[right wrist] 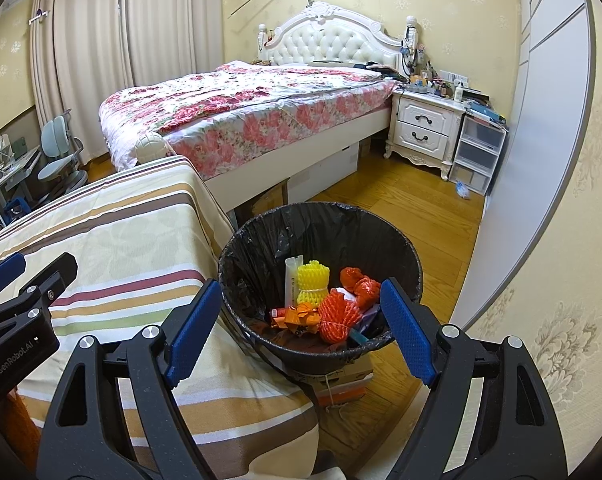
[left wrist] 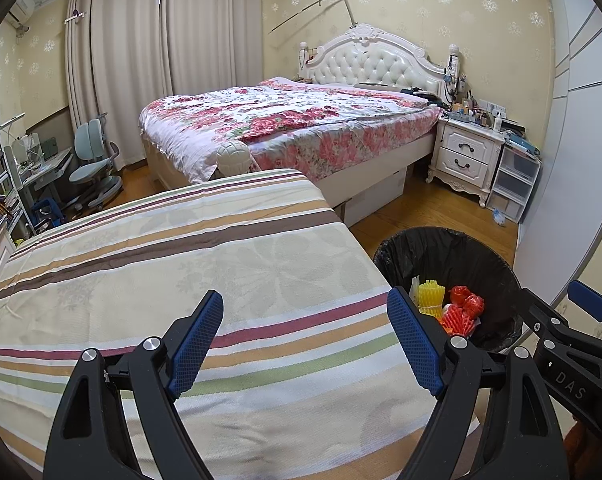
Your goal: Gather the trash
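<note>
One bin, two beds, two orange foam nets, one yellow.

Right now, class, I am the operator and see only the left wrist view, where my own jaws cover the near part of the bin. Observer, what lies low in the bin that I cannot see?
Observer: A crumpled orange wrapper lies at the bottom of the bin, in front of the yellow netting.
Operator: Is the bin standing on the floor?
Observer: It appears not. The right wrist view shows a cardboard box under it.
Operator: Does the right gripper hold anything?
Observer: No. The right gripper is open, with nothing between its jaws, and it points at the bin.
</note>
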The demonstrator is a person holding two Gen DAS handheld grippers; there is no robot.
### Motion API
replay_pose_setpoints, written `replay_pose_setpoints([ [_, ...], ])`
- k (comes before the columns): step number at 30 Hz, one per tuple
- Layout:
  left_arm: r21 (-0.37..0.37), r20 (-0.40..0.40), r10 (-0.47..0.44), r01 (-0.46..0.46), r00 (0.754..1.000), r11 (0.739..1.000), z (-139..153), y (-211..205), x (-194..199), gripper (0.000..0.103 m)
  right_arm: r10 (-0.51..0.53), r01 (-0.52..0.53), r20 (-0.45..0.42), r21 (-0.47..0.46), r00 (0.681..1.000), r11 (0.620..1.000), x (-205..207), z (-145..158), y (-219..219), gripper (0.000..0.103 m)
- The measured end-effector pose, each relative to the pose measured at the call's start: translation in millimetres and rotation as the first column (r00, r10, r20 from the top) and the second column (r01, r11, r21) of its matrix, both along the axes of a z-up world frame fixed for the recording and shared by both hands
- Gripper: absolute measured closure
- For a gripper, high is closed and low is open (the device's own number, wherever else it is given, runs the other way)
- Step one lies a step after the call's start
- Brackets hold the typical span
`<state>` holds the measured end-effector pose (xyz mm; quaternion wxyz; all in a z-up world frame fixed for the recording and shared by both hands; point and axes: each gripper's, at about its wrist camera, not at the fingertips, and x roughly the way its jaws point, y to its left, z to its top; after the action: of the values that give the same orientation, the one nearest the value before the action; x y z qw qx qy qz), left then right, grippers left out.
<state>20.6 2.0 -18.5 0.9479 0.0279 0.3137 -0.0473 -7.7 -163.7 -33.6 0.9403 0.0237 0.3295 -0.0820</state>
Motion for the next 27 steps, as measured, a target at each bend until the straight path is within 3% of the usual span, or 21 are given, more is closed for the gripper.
replay_pose_setpoints([
  [27,0.015,0.015,-0.003,0.003,1.000,1.000,-0.5,-8.5,-7.3,0.022,0.001,-0.001,-0.002,0.000,1.000,1.000,-0.7,-1.5,-0.6,0.023],
])
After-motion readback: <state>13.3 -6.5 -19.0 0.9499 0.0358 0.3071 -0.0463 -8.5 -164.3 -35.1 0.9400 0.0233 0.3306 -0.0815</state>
